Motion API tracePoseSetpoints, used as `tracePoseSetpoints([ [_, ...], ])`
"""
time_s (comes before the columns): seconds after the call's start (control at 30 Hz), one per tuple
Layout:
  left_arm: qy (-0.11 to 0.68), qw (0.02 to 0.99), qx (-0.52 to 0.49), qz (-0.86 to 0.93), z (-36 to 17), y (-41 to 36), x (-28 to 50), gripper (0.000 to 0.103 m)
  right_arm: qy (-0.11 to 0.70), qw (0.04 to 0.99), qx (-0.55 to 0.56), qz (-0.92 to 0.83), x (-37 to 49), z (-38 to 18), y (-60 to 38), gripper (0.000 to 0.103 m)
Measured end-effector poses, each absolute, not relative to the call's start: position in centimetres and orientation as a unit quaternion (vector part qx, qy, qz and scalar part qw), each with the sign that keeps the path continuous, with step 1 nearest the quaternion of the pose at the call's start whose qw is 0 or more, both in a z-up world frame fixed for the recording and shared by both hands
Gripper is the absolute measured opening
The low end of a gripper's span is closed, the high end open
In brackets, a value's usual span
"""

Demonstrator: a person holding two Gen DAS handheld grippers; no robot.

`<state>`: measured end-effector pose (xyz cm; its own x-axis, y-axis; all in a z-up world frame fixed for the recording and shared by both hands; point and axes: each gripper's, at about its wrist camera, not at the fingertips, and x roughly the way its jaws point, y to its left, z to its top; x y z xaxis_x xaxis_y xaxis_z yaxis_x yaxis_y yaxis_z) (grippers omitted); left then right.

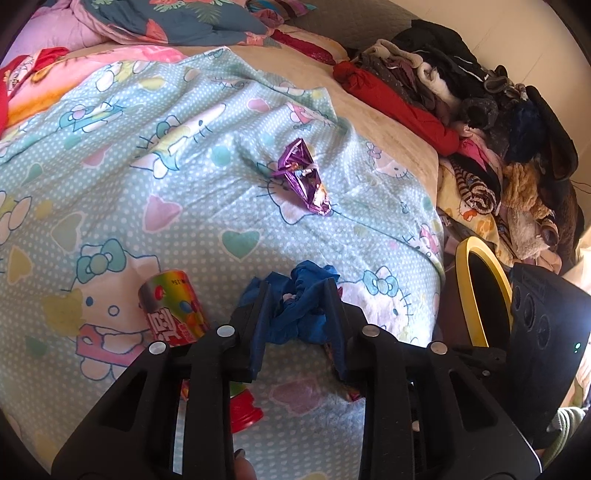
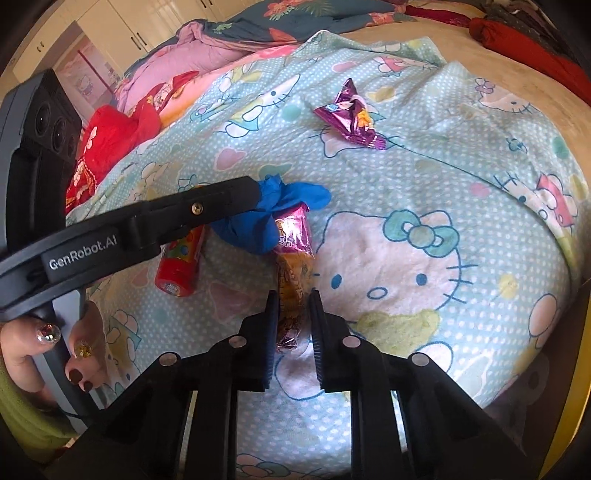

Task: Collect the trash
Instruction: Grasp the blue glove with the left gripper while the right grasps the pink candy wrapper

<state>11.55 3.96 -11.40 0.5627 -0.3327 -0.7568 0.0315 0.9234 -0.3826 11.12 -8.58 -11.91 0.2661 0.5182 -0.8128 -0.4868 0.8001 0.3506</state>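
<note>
A crumpled blue glove (image 1: 295, 306) lies on the Hello Kitty sheet (image 1: 184, 166). My left gripper (image 1: 297, 291) has its jaws around the glove, pressing its sides; it also shows in the right wrist view (image 2: 258, 199) beside the glove (image 2: 266, 218). My right gripper (image 2: 293, 295) has its jaws on both sides of a pink and orange snack wrapper (image 2: 293, 266) lying on the sheet, close to it. A purple foil wrapper (image 1: 304, 177) (image 2: 351, 114) lies farther up the bed. A colourful candy tube (image 1: 173, 310) (image 2: 181, 262) lies left of the glove.
A yellow-rimmed bin (image 1: 480, 295) stands at the bed's right edge. A pile of clothes (image 1: 480, 129) lies along the right. Quilts and a red garment (image 2: 110, 140) lie at the far left. White wardrobes (image 2: 122, 29) stand behind.
</note>
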Motion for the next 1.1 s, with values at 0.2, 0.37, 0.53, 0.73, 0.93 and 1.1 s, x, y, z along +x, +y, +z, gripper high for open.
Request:
tracePoseSetpoints([
  [0.2, 0.457, 0.869, -0.156, -0.110, -11.4, 3.2, 11.5, 0.002, 0.512, 0.803, 0.026, 0.305, 10.9, -11.5, -10.0, 0.010],
  [0.37, 0.450, 0.873, -0.148, -0.112, -11.0, 2.8, 11.4, 0.000, 0.503, 0.811, 0.040, 0.294, 10.8, -10.9, -11.4, 0.010],
  [0.53, 0.437, 0.880, -0.146, -0.110, -10.0, 2.5, 11.2, 0.000, 0.493, 0.820, 0.052, 0.287, 10.7, -10.1, -12.7, 0.009],
  [0.73, 0.419, 0.889, -0.145, -0.112, -8.3, 2.0, 11.3, 0.000, 0.470, 0.834, 0.063, 0.282, 10.8, -8.4, -14.1, 0.009],
  [0.93, 0.403, 0.896, -0.145, -0.116, -6.8, 1.1, 11.2, 0.000, 0.446, 0.848, 0.072, 0.278, 10.9, -6.7, -15.5, 0.009],
  [1.1, 0.390, 0.902, -0.142, -0.120, -5.5, -0.1, 11.1, 0.000, 0.431, 0.856, 0.085, 0.273, 10.8, -5.7, -17.0, 0.009],
])
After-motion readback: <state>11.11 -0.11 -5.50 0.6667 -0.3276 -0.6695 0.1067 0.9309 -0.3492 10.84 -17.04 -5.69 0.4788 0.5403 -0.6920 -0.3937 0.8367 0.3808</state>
